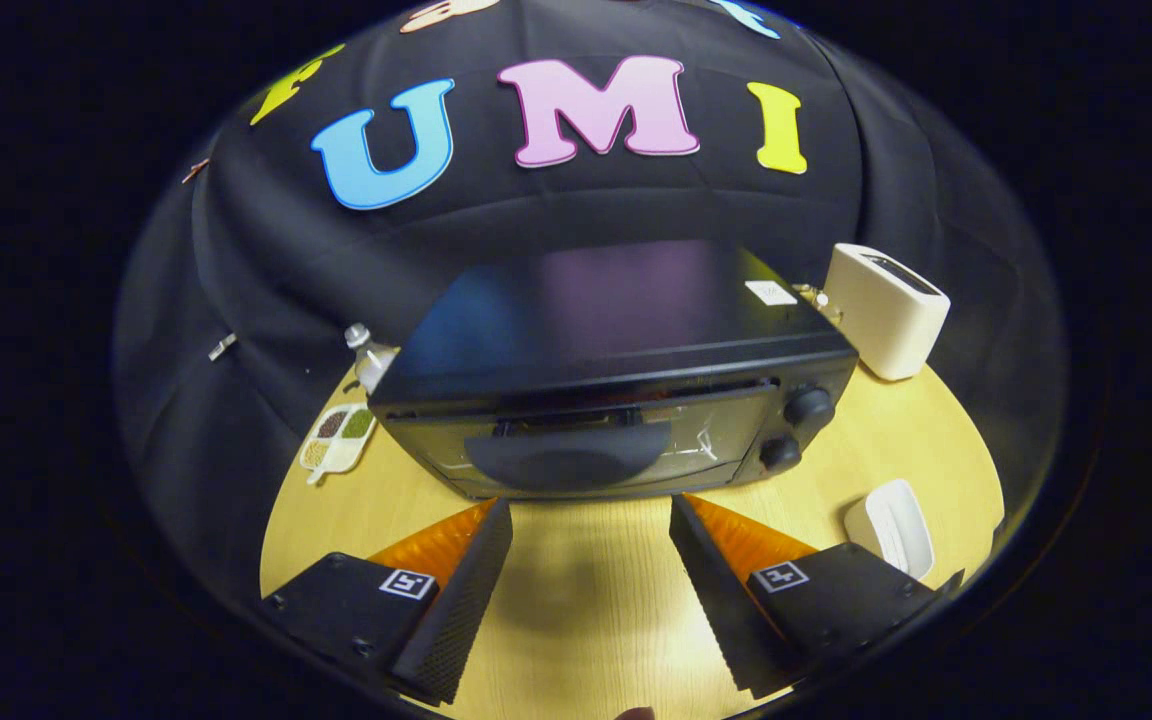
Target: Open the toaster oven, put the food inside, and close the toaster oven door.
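Fingers (591, 515) spread, empty — just before closed toaster oven (616, 400), interior dim.

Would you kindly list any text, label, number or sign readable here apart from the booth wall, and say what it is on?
No readable text.
White sticker on the toaster oven top: too small to read.
Square marker patterns on the gripper, fingers open and holding nothing: patterns, not words.
Oven knobs: no legible markings.

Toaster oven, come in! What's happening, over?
Gripper open, fingers apart, holding nothing. Black toaster oven with glass door just ahead, door shut. Bare wooden table between, nothing in the way.
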`<state>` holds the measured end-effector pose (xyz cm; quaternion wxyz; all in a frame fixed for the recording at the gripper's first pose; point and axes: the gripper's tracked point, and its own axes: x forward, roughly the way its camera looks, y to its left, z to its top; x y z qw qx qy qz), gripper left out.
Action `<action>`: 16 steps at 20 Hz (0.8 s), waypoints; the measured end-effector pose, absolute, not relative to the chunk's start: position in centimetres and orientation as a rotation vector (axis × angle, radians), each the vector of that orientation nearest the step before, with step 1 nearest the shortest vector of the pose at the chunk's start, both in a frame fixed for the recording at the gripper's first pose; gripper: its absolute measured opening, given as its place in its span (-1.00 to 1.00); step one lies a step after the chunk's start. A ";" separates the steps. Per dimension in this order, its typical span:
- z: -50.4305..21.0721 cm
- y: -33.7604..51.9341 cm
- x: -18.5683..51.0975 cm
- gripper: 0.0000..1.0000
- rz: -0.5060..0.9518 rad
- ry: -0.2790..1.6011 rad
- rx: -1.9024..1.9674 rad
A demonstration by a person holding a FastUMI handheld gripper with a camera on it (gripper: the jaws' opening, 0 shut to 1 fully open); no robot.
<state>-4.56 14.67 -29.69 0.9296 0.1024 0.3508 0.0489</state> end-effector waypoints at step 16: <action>-8.4 2.8 -1.7 0.96 0.025 0.218 0.115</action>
